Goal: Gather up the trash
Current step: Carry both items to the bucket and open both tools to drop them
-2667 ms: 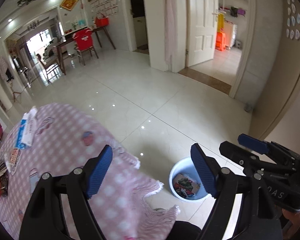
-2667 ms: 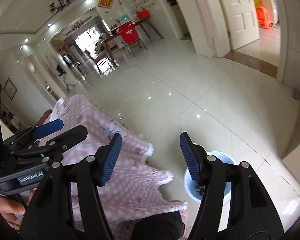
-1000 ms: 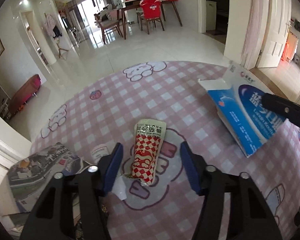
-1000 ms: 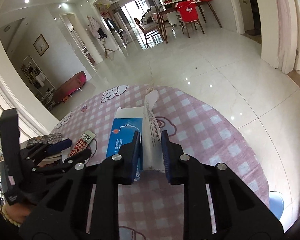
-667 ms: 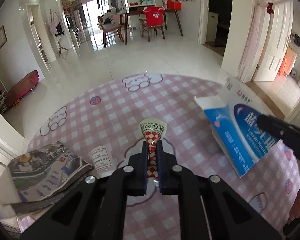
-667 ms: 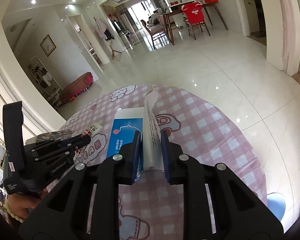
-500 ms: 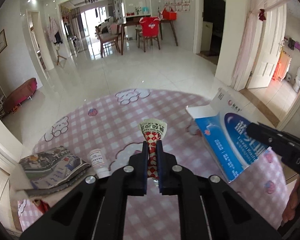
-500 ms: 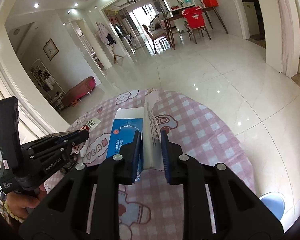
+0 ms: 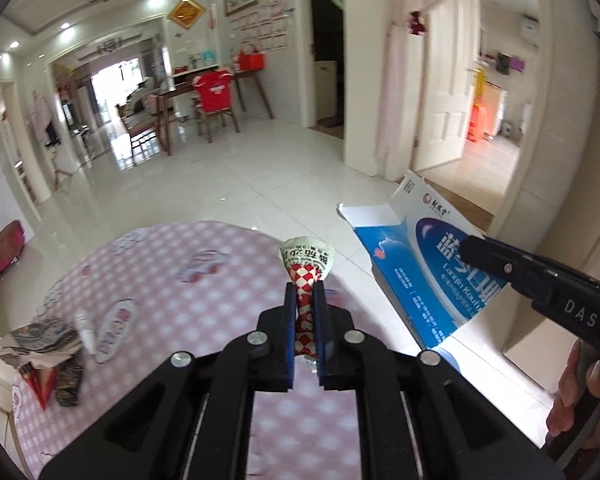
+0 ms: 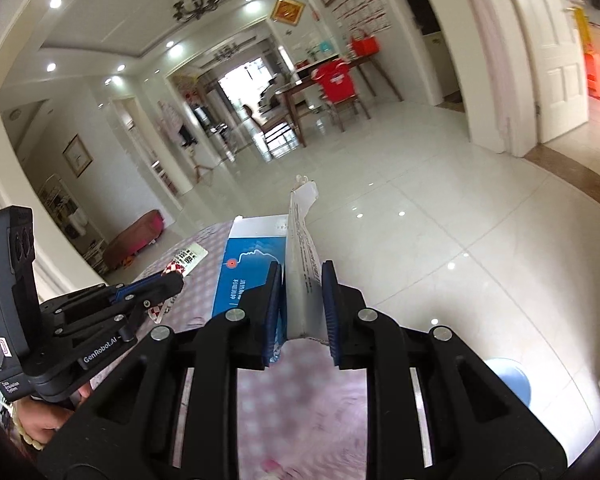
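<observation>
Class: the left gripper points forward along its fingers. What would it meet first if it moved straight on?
Probably nothing close: the left gripper, shut on the checked wrapper, aims past the pink tablecloth edge over open floor; depth is unclear.

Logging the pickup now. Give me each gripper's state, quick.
Left gripper: closed on the red-checked wrapper.
Right gripper: closed on the blue-and-white box.

Wrapper + carton now airborne

Both tools, left tool and right tool, are black with blue pads, silver screws; "GenRobot.AI" lettering on the left. Bare-skinned hands; bead bracelet at left wrist.
</observation>
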